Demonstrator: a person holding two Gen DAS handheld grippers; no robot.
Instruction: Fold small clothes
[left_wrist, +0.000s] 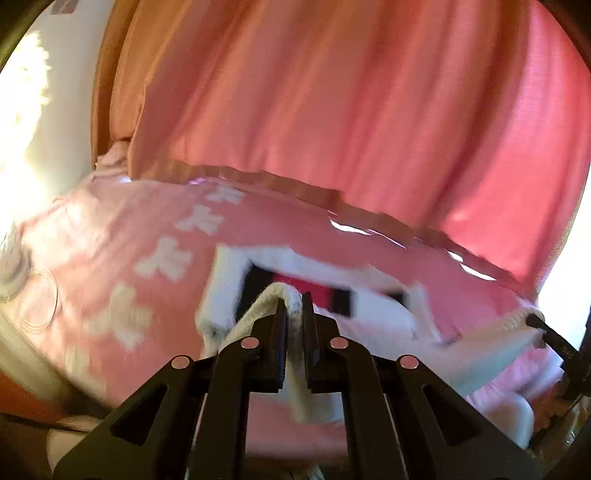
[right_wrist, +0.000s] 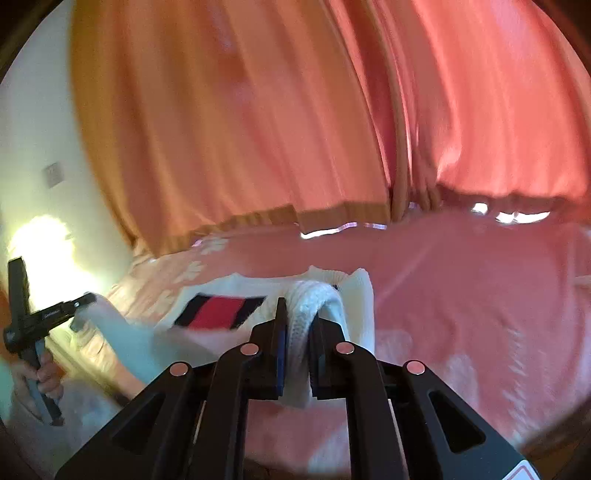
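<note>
1. We had the left gripper (left_wrist: 293, 301) clamped on the white garment's (left_wrist: 236, 280) ribbed edge.
2. Right gripper (right_wrist: 298, 306) pinched its other edge.
3. Garment hung stretched between them, over the pink bedspread (left_wrist: 110, 236).

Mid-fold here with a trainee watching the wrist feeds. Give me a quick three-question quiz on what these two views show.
1. True or false: the left hand-held gripper is shut on the white knitted garment.
2. What pattern marks the garment's front? A) green dots B) red block between black bars C) blue checks
3. What hangs behind the pink blanket?

Key:
1. True; the right hand-held gripper is shut on it too.
2. B, the red and black stripe.
3. An orange-pink curtain.
</note>
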